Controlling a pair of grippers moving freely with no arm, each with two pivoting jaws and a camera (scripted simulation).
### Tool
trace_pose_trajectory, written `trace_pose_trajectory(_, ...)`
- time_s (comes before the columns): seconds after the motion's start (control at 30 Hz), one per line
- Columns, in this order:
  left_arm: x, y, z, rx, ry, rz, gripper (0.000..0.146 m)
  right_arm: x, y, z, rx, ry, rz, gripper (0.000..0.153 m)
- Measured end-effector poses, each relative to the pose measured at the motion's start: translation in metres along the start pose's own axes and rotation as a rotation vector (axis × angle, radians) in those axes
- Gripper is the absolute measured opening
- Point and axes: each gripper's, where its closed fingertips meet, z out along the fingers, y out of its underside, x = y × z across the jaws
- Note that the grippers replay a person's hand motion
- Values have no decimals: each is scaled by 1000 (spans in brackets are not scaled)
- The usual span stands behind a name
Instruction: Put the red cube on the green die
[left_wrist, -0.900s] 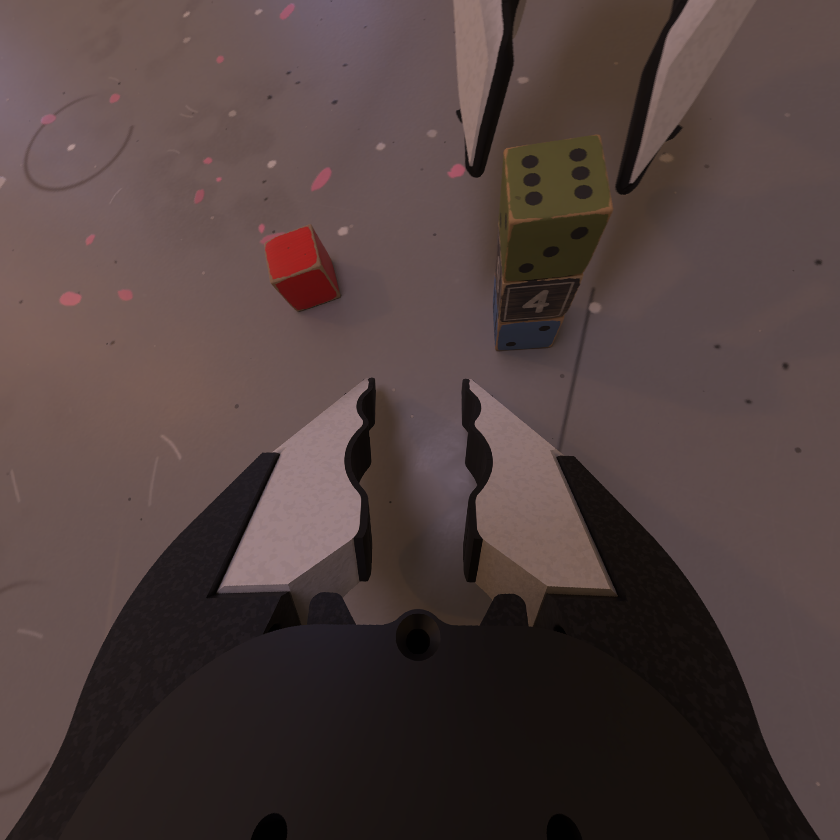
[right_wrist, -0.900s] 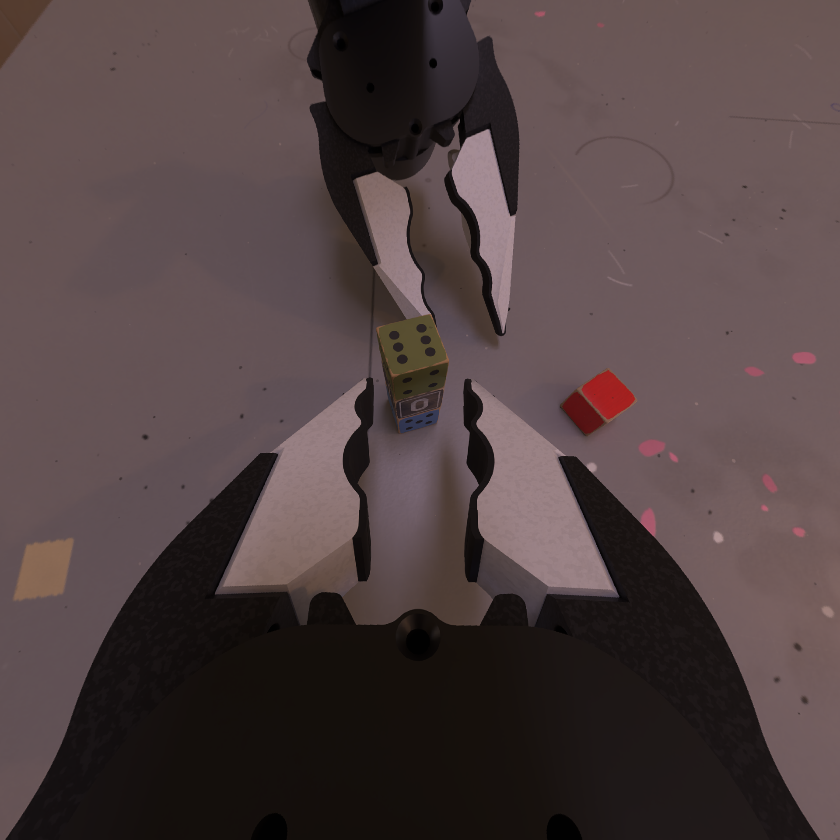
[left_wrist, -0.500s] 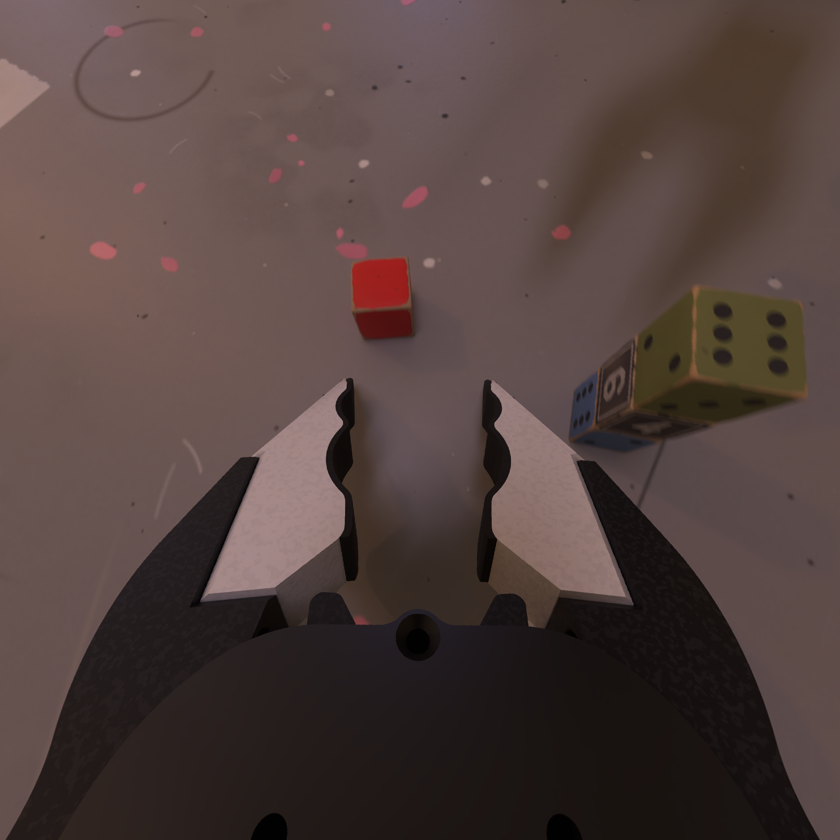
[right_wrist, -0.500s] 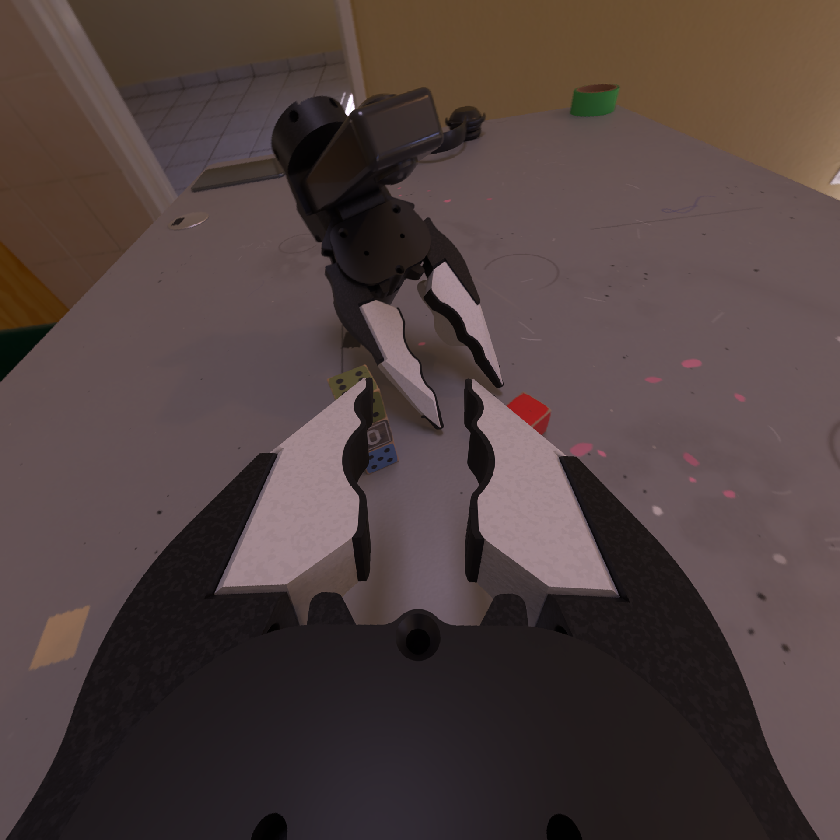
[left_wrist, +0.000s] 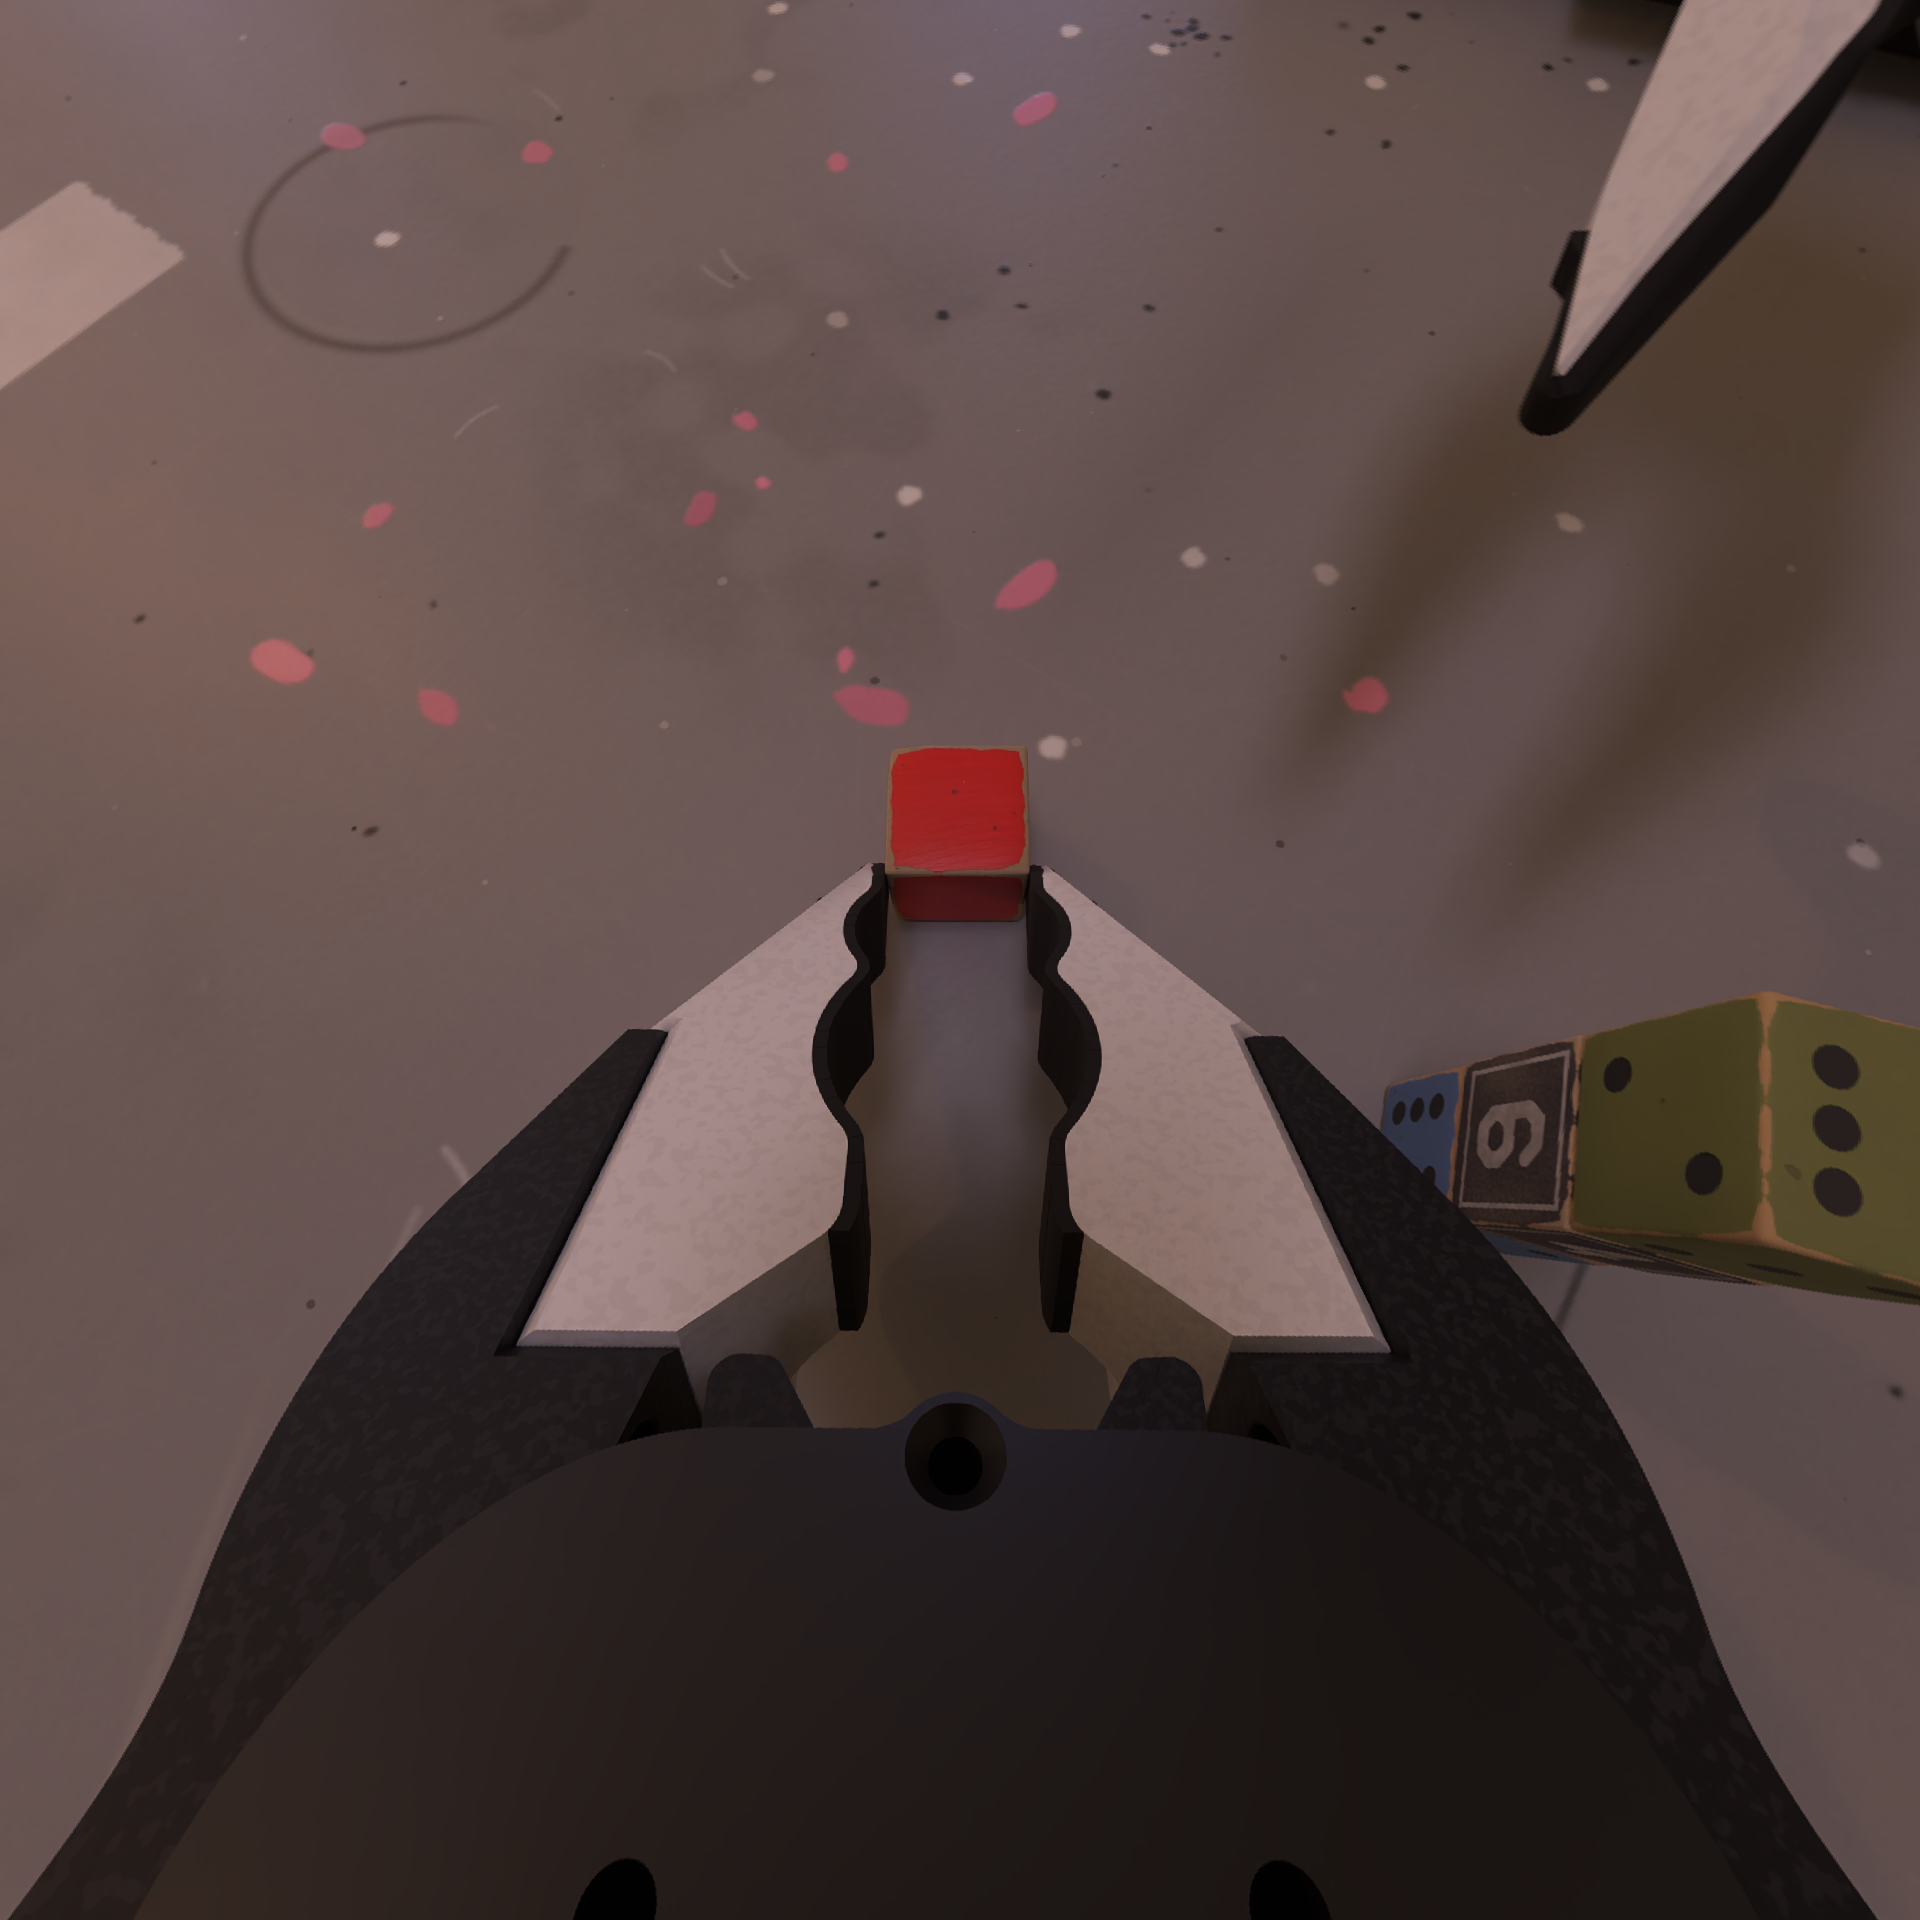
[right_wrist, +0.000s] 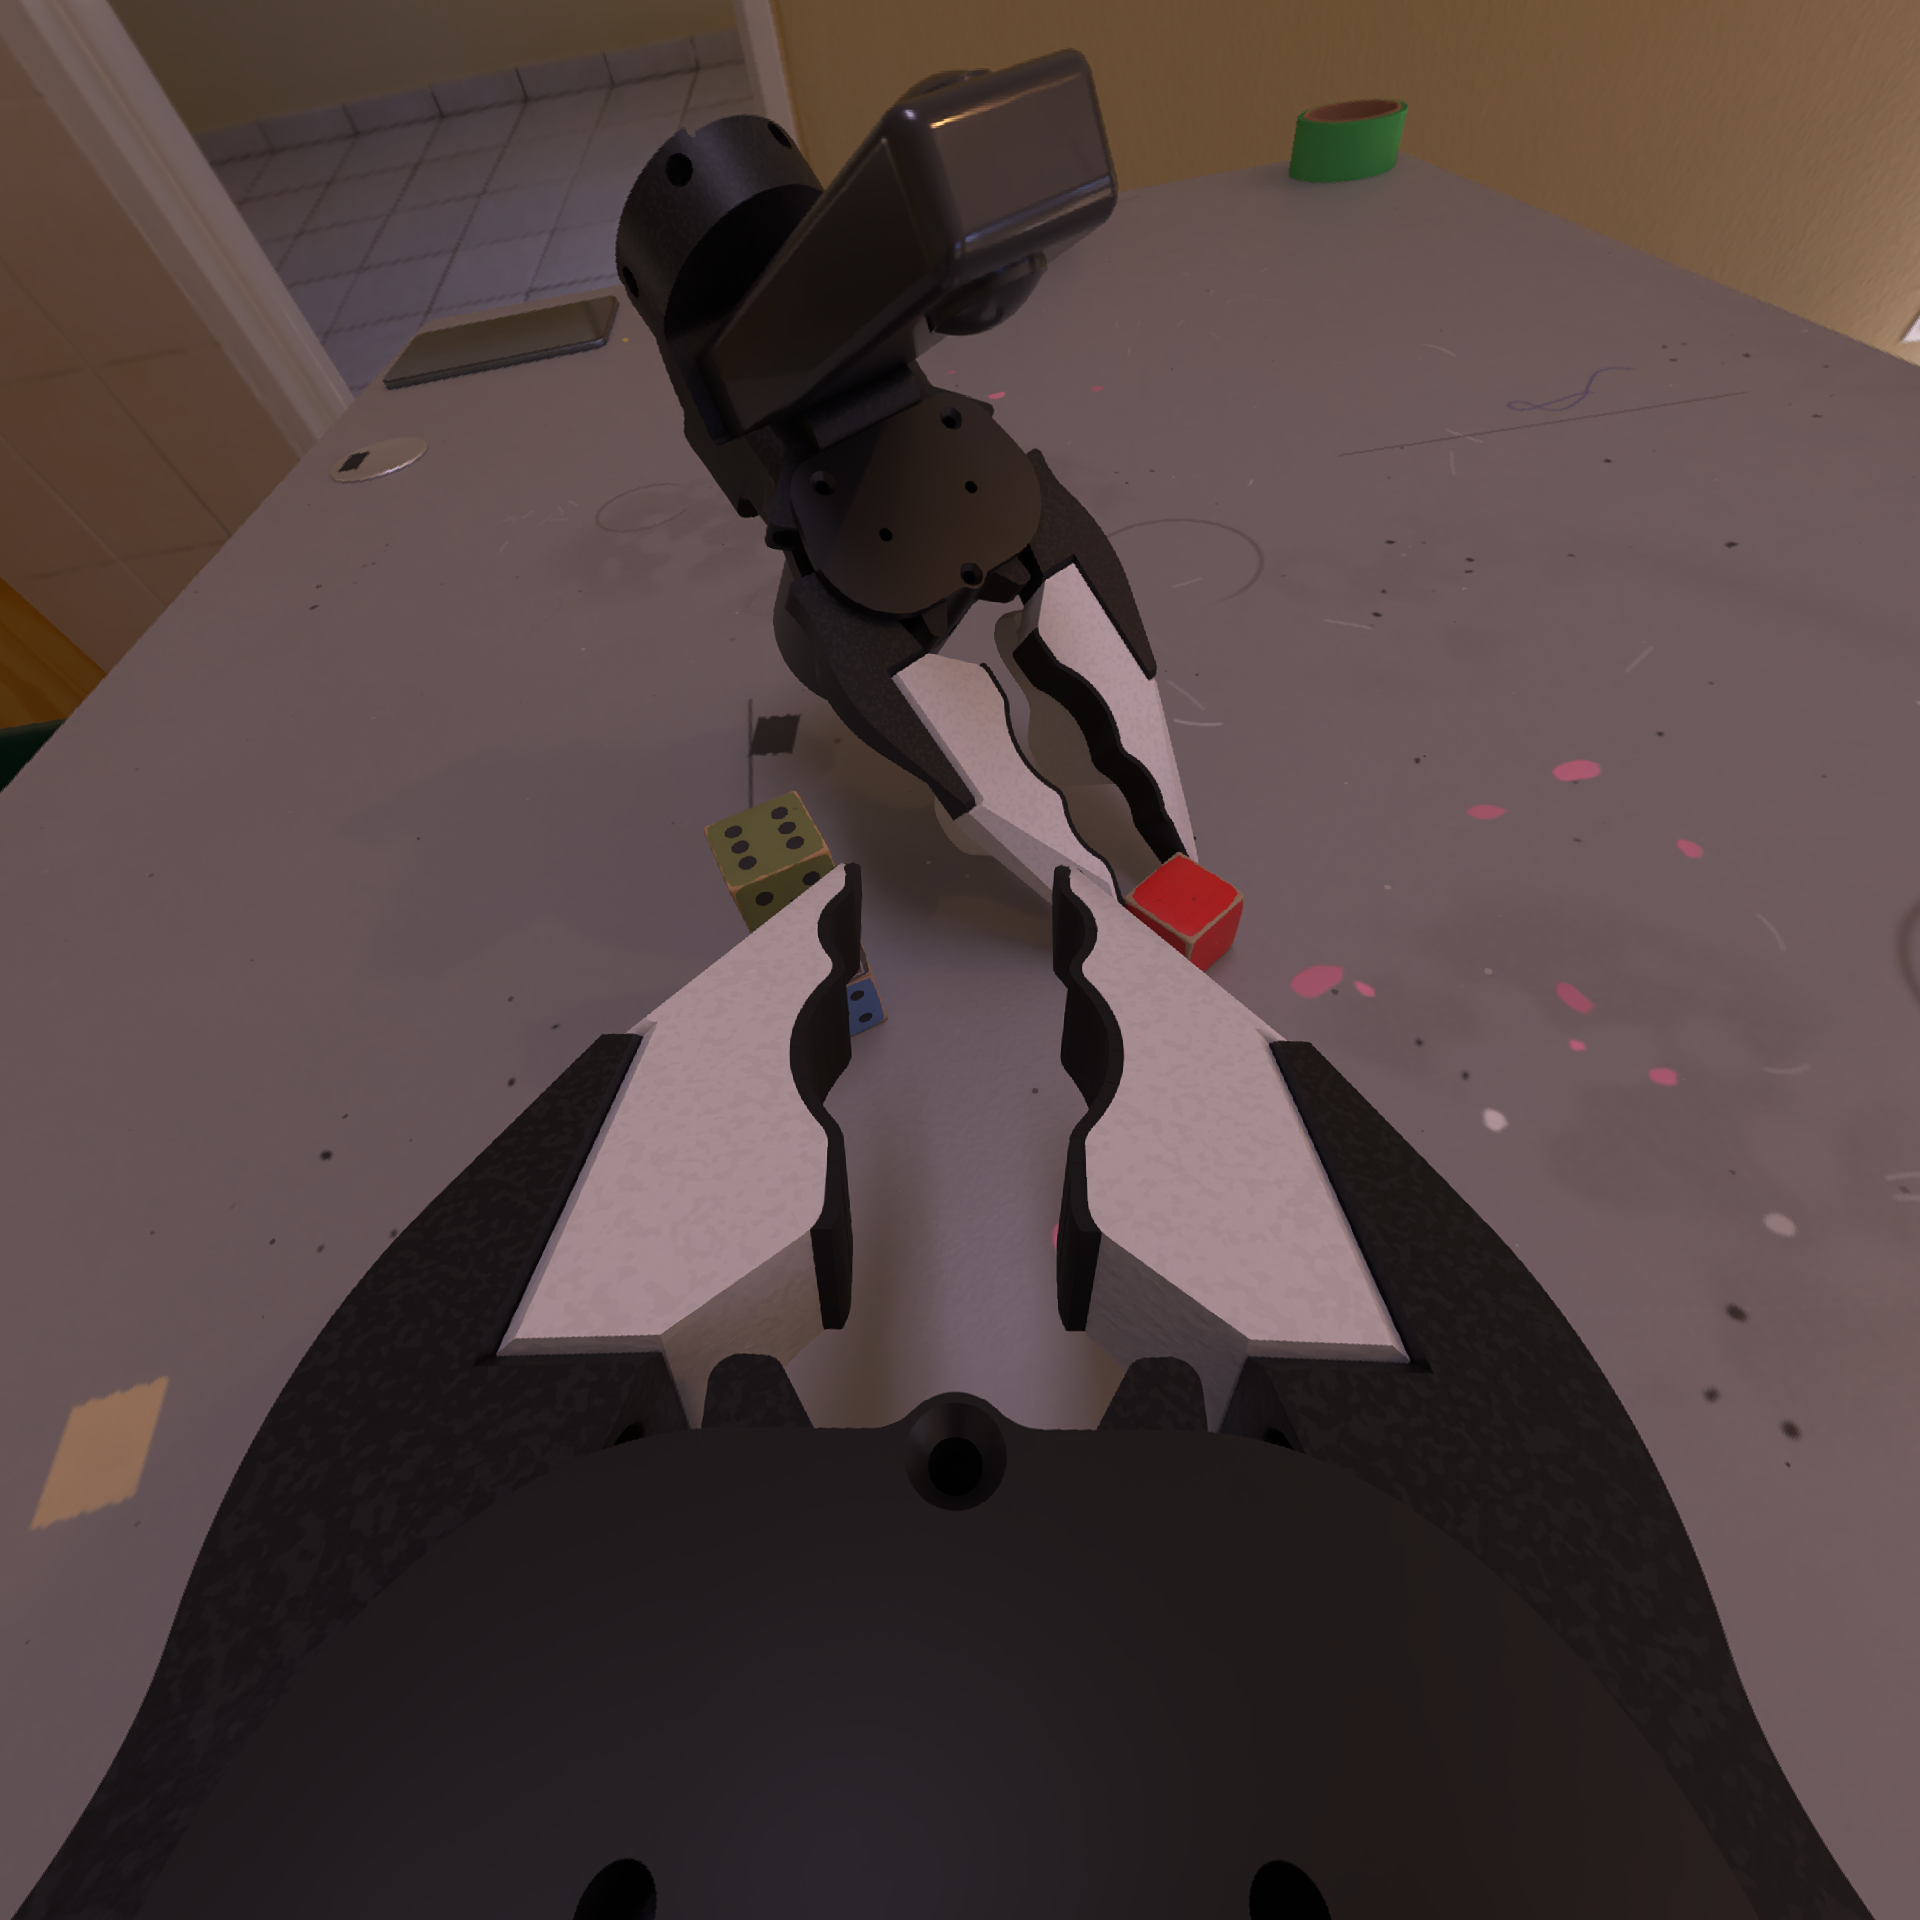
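Red cube (left_wrist: 958, 821) is now sitting on the desk (left_wrist: 416, 831) between the left gripper (left_wrist: 956, 883) fingertips, fingers spread, after it swung over from the green die (left_wrist: 1745, 1143) stack. Right gripper (right_wrist: 954, 883) is hanging back, fingers spread, empty. Grasp looks next.

The left gripper (left_wrist: 956, 883) swings off the dice stack and closes in, its fingertips now flanking the red cube (left_wrist: 958, 821), while the right gripper (right_wrist: 956, 883) backs away.
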Motion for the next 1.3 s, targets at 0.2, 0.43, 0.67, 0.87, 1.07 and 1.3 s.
trace_pose_trajectory(0.2, 4, -8, -8, 73, 43, -2, 26, 3, 3, -1, -5, 5, 11, 36)
trace_pose_trajectory(0.43, 0, -7, -29, 153, 118, -39, 26, 24, 46, 11, -237, 123, -1, 35)
trace_pose_trajectory(0.67, 19, -18, -52, 200, 172, 25, 26, 42, 74, 17, -393, 233, 10, 31)
trace_pose_trajectory(0.87, 34, -26, -75, 229, 216, 81, 26, 50, 83, 17, -405, 261, 20, 29)
trace_pose_trajectory(1.07, 54, -26, -85, 214, 294, 178, 26, 50, 83, 18, -371, 246, 34, 29)
trace_pose_trajectory(1.3, 67, -29, -94, 235, 306, 272, 26, 49, 84, 19, -378, 258, -1, 32)
